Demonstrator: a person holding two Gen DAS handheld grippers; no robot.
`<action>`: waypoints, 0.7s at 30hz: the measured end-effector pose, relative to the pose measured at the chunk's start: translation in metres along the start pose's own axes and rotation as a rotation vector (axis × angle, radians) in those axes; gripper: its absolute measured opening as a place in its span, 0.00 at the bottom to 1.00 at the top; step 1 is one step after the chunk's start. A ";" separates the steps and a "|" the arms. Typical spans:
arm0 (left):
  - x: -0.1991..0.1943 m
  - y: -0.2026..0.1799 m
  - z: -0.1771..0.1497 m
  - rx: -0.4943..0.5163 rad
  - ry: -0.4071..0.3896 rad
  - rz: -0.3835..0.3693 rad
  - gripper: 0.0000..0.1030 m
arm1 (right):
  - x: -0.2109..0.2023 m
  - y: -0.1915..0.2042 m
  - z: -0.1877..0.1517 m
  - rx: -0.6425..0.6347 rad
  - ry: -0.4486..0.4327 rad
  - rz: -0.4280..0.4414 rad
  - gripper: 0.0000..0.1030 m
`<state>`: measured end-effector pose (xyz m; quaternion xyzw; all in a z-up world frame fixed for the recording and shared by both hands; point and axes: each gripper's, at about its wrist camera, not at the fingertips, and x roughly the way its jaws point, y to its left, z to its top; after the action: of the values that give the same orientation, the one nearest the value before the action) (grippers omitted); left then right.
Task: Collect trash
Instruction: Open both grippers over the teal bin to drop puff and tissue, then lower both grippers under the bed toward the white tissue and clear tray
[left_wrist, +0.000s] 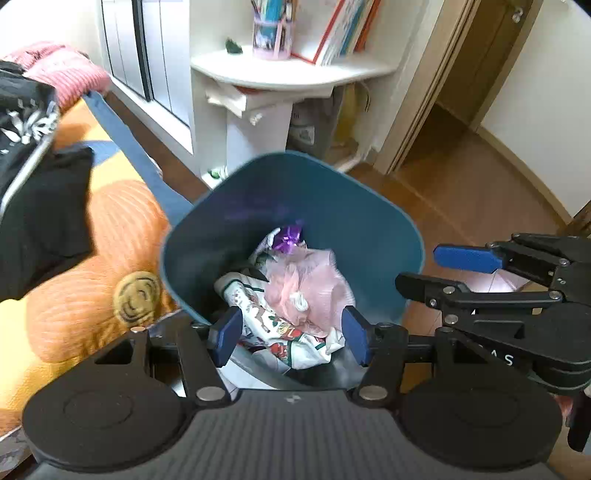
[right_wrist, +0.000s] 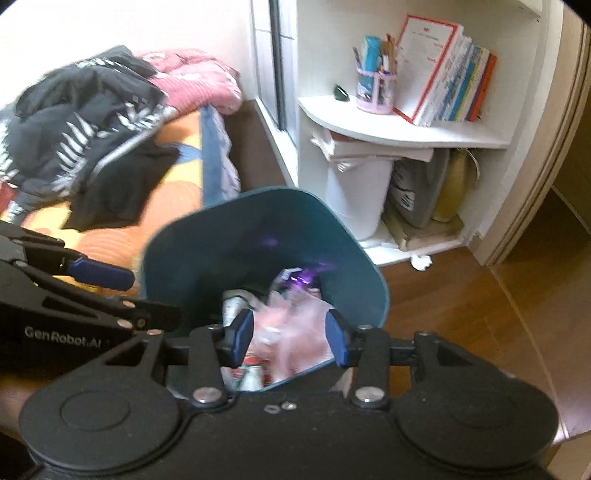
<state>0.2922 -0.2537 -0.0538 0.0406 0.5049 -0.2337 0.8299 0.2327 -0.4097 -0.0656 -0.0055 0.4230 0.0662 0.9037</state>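
Wooden floor (left_wrist: 461, 177), teal bin (left_wrist: 369, 229) upright, mouth upward

Wooden floor (left_wrist: 461, 192), white corner shelf (right_wrist: 406, 133), bed (left_wrist: 74, 229), doorway (left_wrist: 476, 74)

The teal trash bin (left_wrist: 295, 206) gapes open toward both grippers, its far inner wall bare above the crumpled wrappers (left_wrist: 291, 295) piled low inside. Left, the bed (left_wrist: 110, 229) with heaped clothes crowds its rim. Right, bare wood floor (left_wrist: 472, 192) lies free. The far white shelf unit (right_wrist: 388, 147) seems, through blur, set apart.
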 end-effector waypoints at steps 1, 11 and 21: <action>-0.011 0.002 -0.002 0.000 -0.012 -0.001 0.57 | -0.007 0.005 0.000 -0.007 -0.010 0.018 0.42; -0.113 0.054 -0.052 -0.035 -0.133 0.044 0.69 | -0.049 0.083 0.002 -0.121 -0.074 0.190 0.48; -0.141 0.140 -0.131 -0.178 -0.162 0.177 0.81 | -0.024 0.179 -0.014 -0.301 -0.035 0.345 0.49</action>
<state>0.1913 -0.0408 -0.0206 -0.0077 0.4495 -0.1166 0.8856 0.1844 -0.2365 -0.0482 -0.0667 0.3875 0.2821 0.8751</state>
